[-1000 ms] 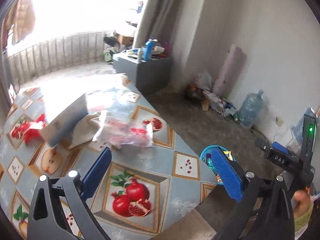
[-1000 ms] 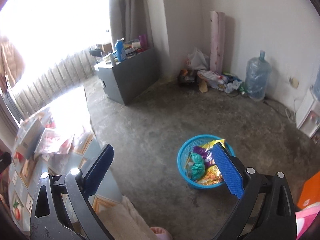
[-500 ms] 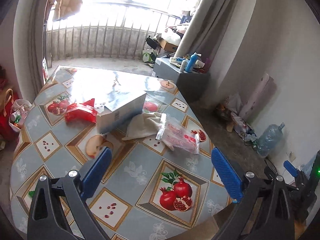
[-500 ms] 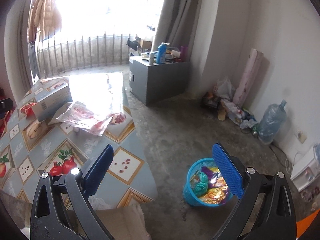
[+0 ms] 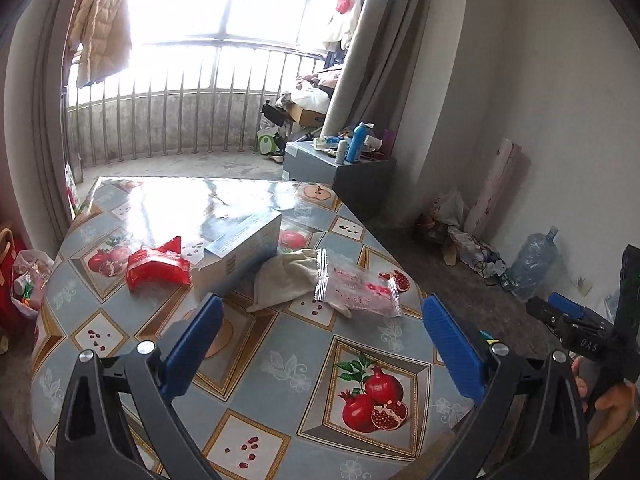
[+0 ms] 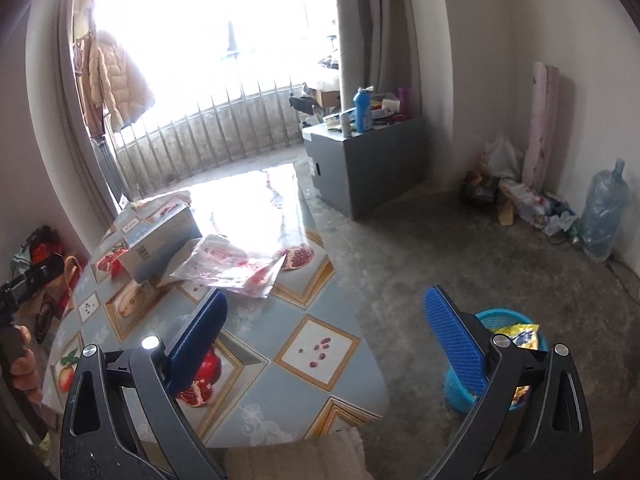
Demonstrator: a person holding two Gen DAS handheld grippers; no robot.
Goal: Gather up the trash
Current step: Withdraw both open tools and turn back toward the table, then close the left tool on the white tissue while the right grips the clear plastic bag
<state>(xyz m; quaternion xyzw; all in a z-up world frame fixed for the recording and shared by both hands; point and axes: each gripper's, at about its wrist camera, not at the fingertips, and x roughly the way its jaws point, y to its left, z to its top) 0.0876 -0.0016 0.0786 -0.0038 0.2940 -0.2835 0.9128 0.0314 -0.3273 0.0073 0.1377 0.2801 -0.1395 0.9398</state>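
On the fruit-patterned table (image 5: 280, 364) lie a clear wrapper with red print (image 5: 356, 289), a red wrapper (image 5: 156, 268), a blue-white box (image 5: 240, 252) and a cream cloth (image 5: 284, 276). My left gripper (image 5: 320, 340) is open and empty, above the table's near part, short of the clear wrapper. My right gripper (image 6: 324, 336) is open and empty over the table's near right edge (image 6: 360, 360). The clear wrapper (image 6: 236, 266) and box (image 6: 156, 236) show ahead to its left. A blue basket (image 6: 460, 392) with wrappers inside stands on the floor, partly hidden by the right finger.
A grey cabinet (image 6: 368, 160) with bottles stands by the curtain. A water jug (image 6: 604, 216), a rolled mat (image 6: 544, 120) and bags line the right wall. A red bag (image 5: 12, 292) sits on the floor left of the table. The other gripper's body (image 5: 588, 336) is at right.
Both grippers have swung up and left, from the floor and basket toward the table. The table's items now lie ahead of both. Both stay open and empty.
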